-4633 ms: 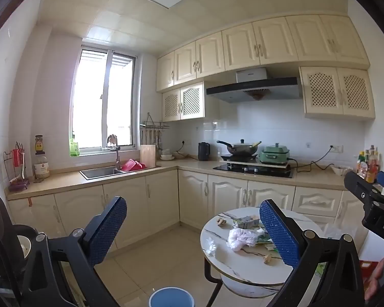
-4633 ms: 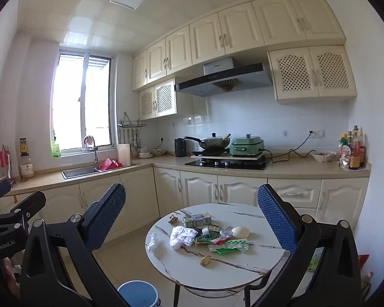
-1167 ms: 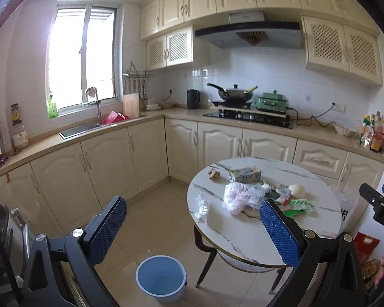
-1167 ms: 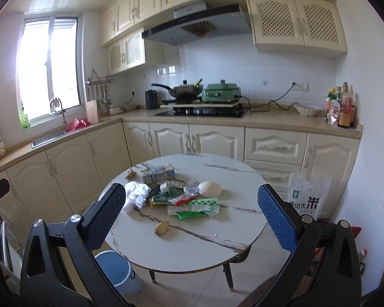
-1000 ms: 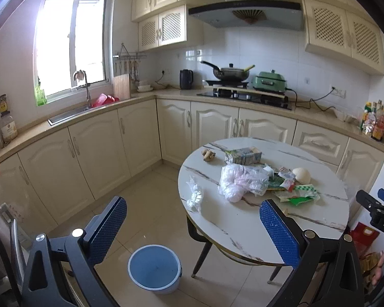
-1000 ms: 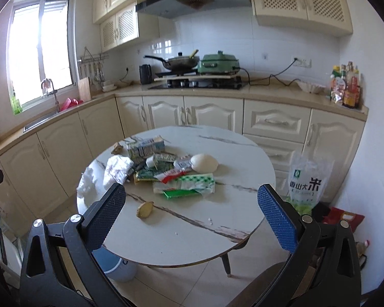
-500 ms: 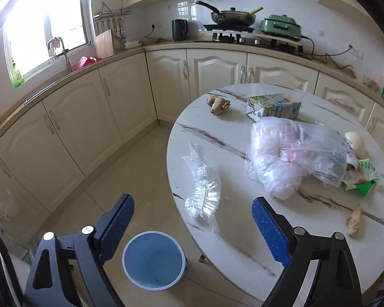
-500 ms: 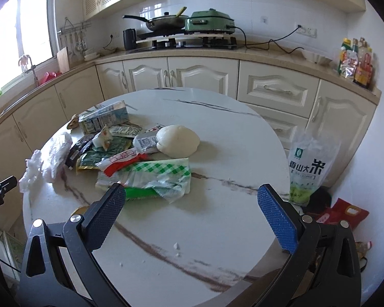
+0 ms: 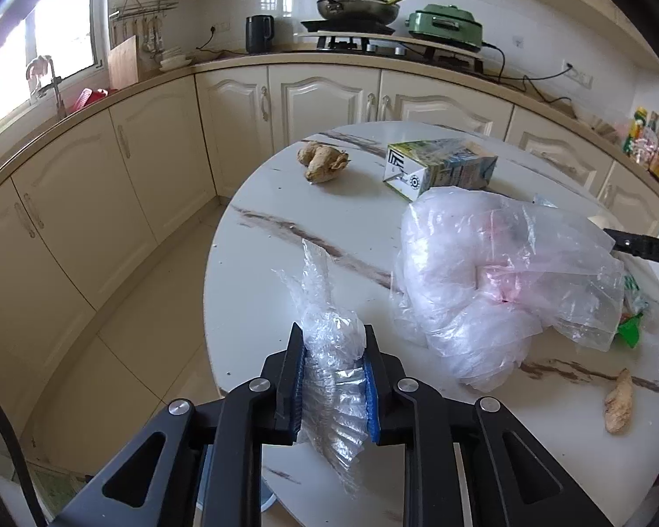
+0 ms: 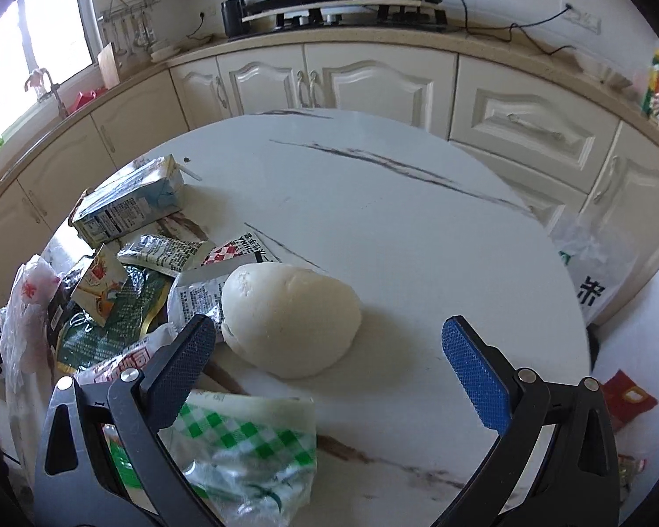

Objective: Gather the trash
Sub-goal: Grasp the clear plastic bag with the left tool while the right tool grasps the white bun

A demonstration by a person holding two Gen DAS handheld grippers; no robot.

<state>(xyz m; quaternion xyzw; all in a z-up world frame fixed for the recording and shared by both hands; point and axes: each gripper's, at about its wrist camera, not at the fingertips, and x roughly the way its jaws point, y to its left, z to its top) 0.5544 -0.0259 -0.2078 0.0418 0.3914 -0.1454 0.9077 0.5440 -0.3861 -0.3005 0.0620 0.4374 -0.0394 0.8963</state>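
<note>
Marble-topped and round, the kitchen table point(image 9: 259, 202) carries two pieces of ginger, one drink carton point(image 9: 439, 169), one big plastic bag point(image 9: 496, 281) and one small crumpled clear wrapper point(image 9: 329, 351) at its near edge. The left gripper point(image 9: 334, 377) is clamped on that wrapper, which runs lengthwise between the blue pads, its twisted tail pointing away toward the counter. Over the table's other side, the right gripper point(image 10: 329, 342) hangs wide apart and holds nothing, one white bun point(image 10: 292, 318) between its fingers.
</note>
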